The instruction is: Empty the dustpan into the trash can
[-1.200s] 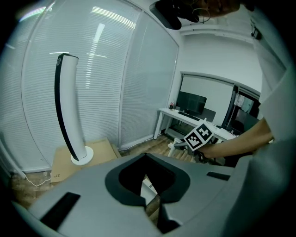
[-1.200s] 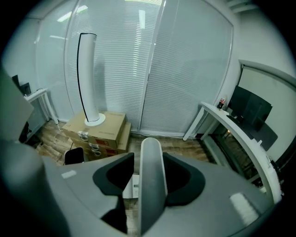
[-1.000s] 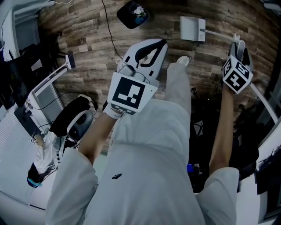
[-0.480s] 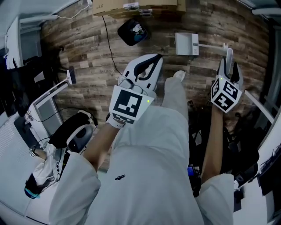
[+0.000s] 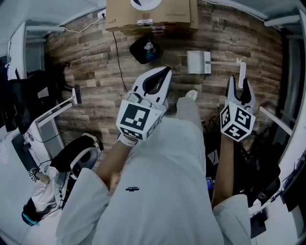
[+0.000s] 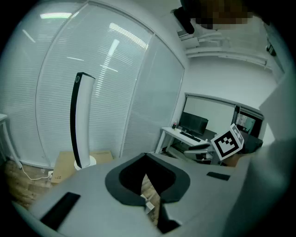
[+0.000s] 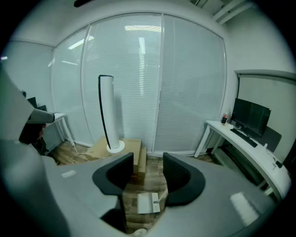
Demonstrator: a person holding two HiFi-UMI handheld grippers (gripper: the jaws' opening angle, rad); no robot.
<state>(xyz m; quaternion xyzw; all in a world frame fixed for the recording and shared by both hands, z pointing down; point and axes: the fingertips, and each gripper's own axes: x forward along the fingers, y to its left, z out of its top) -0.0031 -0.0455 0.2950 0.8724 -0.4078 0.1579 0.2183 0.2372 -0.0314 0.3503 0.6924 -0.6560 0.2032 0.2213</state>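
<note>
Listing, left to right across the head view, what bears on emptying the pan.

Left gripper [image 5: 161, 74]: jaws clenched together on nothing, as its own view shows. It is held above the person's lap and points toward the far edge of the floor [image 5: 95, 52].

Trash can [image 5: 146, 48]: small, dark, with pale scraps inside. It stands on the floor near the far edge, just in front of the cardboard box [image 5: 150, 14], ahead of the left gripper's tips and well apart from them.

Dustpan [image 5: 197, 62]: white, lying flat on the floor to the right of the trash can, near it but not touching. Its long axis runs left to right. The pan is at the left end and the thin handle reaches right, toward the right-hand edge of the floor.

Right gripper [image 5: 238, 84]: jaws released and standing wide, holding nothing. Its own view shows the dustpan [image 7: 149, 202] on the floor beyond the gap, not between the pads.

Governing relation: the handle's free end lies just ahead of the right gripper's tips, so the right hand is judged much the nearer. A grasp would likely meet the handle crosswise, and the pan would then travel left to reach the can.
</note>
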